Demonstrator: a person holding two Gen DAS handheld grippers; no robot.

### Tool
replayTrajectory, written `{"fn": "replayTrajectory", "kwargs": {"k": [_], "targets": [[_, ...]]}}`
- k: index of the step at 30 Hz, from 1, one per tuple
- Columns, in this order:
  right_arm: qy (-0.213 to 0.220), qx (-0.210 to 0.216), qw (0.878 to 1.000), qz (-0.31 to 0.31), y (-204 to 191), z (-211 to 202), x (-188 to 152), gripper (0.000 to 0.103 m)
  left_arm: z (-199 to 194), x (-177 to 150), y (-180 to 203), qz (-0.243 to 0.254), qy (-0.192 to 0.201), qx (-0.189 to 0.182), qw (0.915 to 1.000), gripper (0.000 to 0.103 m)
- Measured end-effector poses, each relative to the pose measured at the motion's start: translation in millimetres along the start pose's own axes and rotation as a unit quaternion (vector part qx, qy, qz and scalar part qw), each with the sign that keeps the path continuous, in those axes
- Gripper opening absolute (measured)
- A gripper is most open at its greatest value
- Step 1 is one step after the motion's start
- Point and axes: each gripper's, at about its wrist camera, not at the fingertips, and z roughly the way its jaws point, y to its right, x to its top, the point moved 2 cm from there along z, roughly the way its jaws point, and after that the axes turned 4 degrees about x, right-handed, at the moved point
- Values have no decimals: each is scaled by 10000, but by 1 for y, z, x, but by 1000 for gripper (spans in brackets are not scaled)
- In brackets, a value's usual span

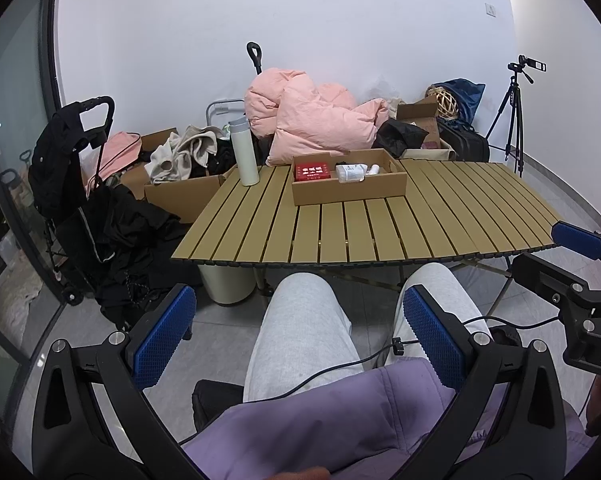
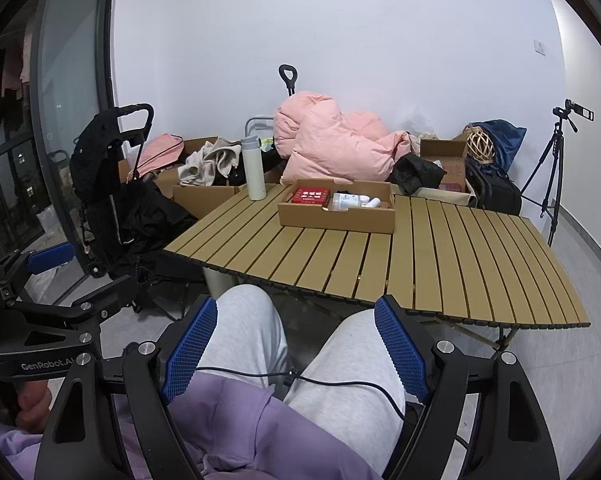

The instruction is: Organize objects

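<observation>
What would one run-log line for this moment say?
left gripper: open, empty | right gripper: open, empty | white cylindrical flask: upright on slatted tan table | shallow cardboard tray: holds red box

Counts, table [image 2: 440, 264] first: one slatted table. On it one cardboard tray [image 2: 336, 220] toward the far edge and one white flask [image 2: 253, 168] near the far left corner. Inside the tray: one red box [image 2: 310, 196], one clear bottle [image 2: 346, 201], one small white tube [image 2: 372, 202]; something dark behind them, can't tell what.

Past the far edge: one pink duvet [image 2: 336, 148], one tripod [image 2: 552, 184] with one camera, one woven ball [image 2: 480, 145], at least three open cardboard boxes. One black trolley [image 2: 112, 184] off the left edge.

Two grippers, left gripper [image 1: 300, 336] and right gripper [image 2: 296, 350], each with two blue pads.
</observation>
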Motion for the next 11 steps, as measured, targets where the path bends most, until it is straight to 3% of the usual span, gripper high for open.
{"fn": "replayTrajectory", "kwargs": {"k": [11], "targets": [[-27,-18,10000,18,2,1,-1,84,3,0,-5,-18,-13,-60,10000,103]]}}
